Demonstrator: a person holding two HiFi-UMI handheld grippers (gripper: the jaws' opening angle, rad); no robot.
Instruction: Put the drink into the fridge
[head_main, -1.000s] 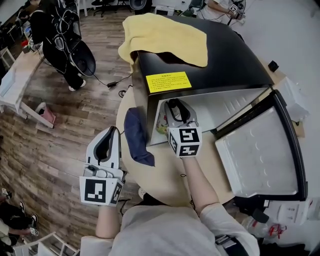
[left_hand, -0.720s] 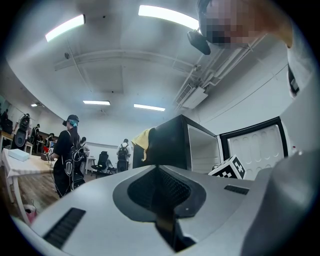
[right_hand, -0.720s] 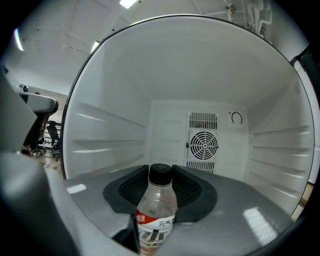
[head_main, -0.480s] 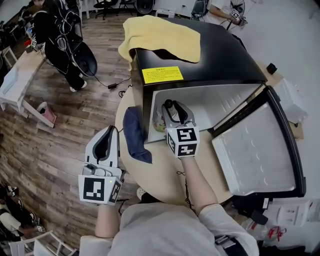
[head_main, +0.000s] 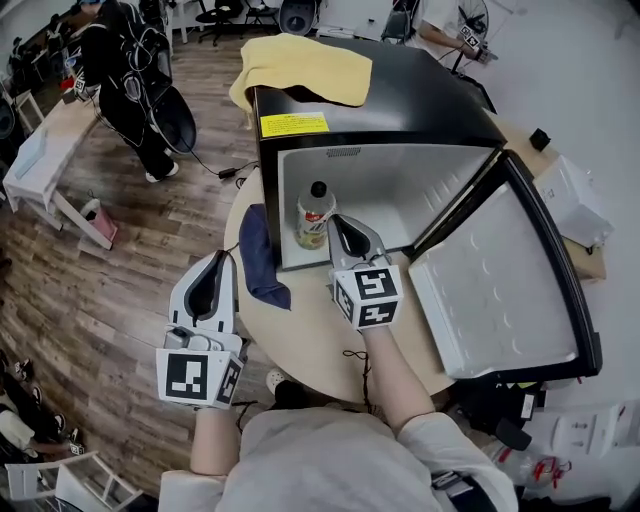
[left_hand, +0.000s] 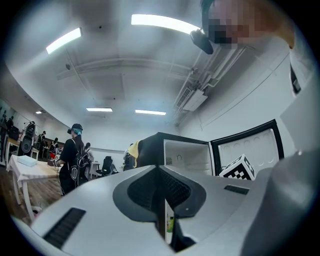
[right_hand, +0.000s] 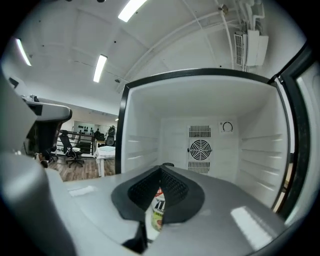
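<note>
Two tools are showing jaws together, empty | right tool, jaws just closing on nothing, is hovering at fridge mouth: drink is standing inside, ungripped | left tool is idling, unneeded.

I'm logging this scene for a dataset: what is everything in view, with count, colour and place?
White-lined black mini fridge: one, on the table, door open to the right.
Black-capped clear plastic drink bottle: one, upright inside the fridge, front left.
Yellow cloth towel: one, draped on the fridge top.
Dark blue cloth: one, on the table, left of the fridge.
Round beige table: one, under the fridge.
Person in black clothes: one, far left background.
Left tongs: one, grey, shut, empty, left of the table.
Right tongs: one, grey, jaws just closed on nothing, before the bottle.
</note>
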